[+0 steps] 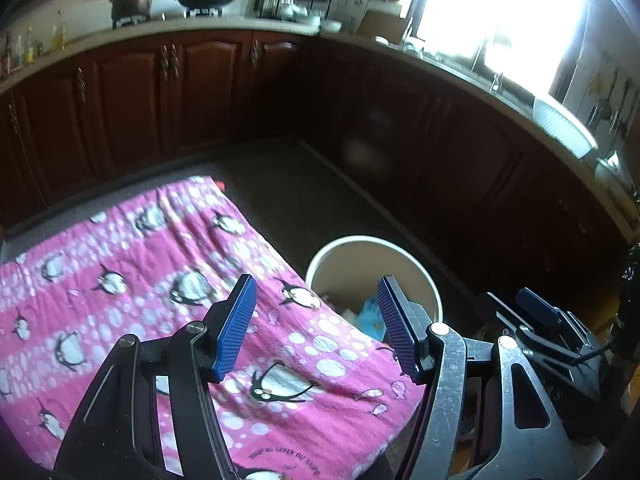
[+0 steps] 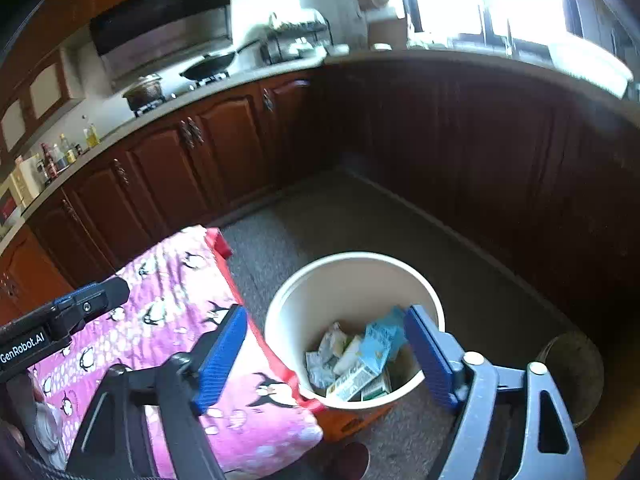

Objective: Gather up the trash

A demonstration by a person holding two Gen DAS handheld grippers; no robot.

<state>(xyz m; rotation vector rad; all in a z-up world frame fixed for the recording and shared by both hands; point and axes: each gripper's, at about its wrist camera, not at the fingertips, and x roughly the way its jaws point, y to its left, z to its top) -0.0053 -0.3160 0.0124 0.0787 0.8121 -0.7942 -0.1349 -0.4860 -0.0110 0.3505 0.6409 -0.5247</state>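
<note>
Though partly hidden, trash [image 2: 360,360] inside bucket [image 2: 304,296].

One bucket [image 2: 352,276], one pink penguin cloth [image 1: 160,280], one wok [image 2: 210,65], one pot [image 2: 143,90]; several crumpled wrappers [image 2: 356,356] in the bucket.

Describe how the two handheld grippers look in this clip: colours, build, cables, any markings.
Both match: the left gripper and right gripper each carry two flat blue ribbed pads on black carriers, with scuffed silver-grey metal linkage arms and round rivets. The right wrist view shows white "GenRobot.AI" lettering on the left unit's black body. A thin black cable trails from the right unit.
</note>
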